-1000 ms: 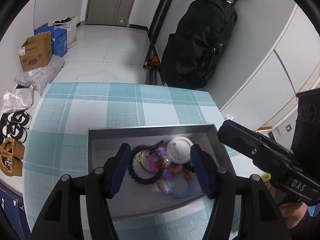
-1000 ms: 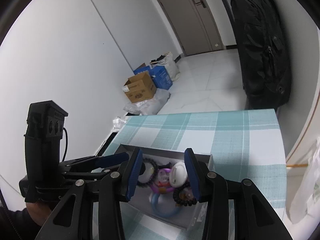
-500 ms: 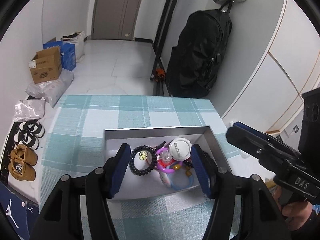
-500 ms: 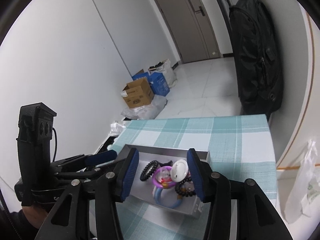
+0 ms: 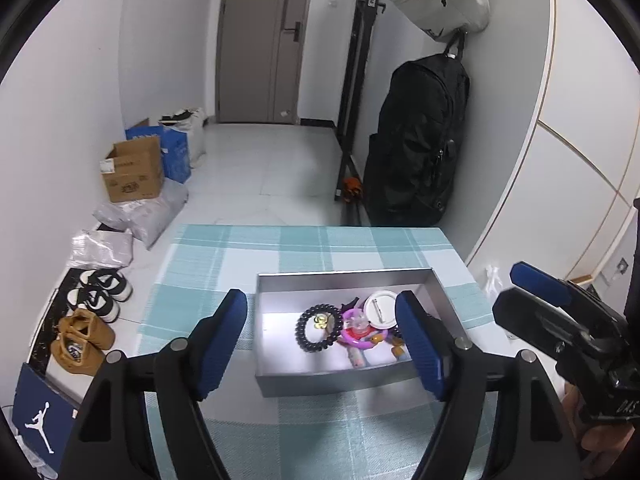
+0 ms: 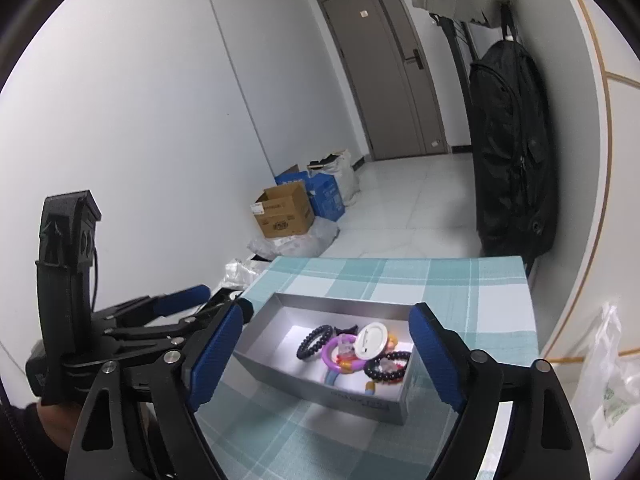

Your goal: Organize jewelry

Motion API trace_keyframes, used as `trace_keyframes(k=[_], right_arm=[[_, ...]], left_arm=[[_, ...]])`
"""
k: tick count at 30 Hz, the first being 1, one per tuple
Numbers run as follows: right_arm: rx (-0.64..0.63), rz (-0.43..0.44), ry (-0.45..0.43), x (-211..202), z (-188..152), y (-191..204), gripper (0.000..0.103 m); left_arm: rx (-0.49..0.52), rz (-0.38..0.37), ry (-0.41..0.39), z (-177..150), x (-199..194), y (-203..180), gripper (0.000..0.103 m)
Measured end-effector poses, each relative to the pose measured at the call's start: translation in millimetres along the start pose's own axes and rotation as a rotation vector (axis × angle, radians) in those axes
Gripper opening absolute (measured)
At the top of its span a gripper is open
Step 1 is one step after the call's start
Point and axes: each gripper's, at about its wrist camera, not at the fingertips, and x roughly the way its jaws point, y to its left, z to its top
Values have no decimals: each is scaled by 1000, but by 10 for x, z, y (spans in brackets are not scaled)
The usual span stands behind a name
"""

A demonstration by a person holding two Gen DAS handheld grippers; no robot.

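A grey box sits at the centre of the frame on a teal-checked tablecloth, holding a black bead bracelet, a purple ring and a white round badge, bunched toward its right half. The left gripper hangs above the near wall, fingers spread wide and empty. The right gripper is likewise wide apart, gripping nothing, above the box. A black backpack hangs at upper right.

I read "DAS" on the right claw body, and I see a Jumpman logo on the blue shoe box; other labels are illegible.
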Motion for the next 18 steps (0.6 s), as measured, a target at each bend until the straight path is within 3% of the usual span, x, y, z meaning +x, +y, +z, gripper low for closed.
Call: trace_keyframes(k=[6,18], right_arm=[[-2,-8,-18,-106,-91,41,95],[-16,-12,-37,-275,-189,94,99]], left_arm=[[-28,31,-25,-72,-124,35,73],[-53,64,-19,-169,-201,82,73]])
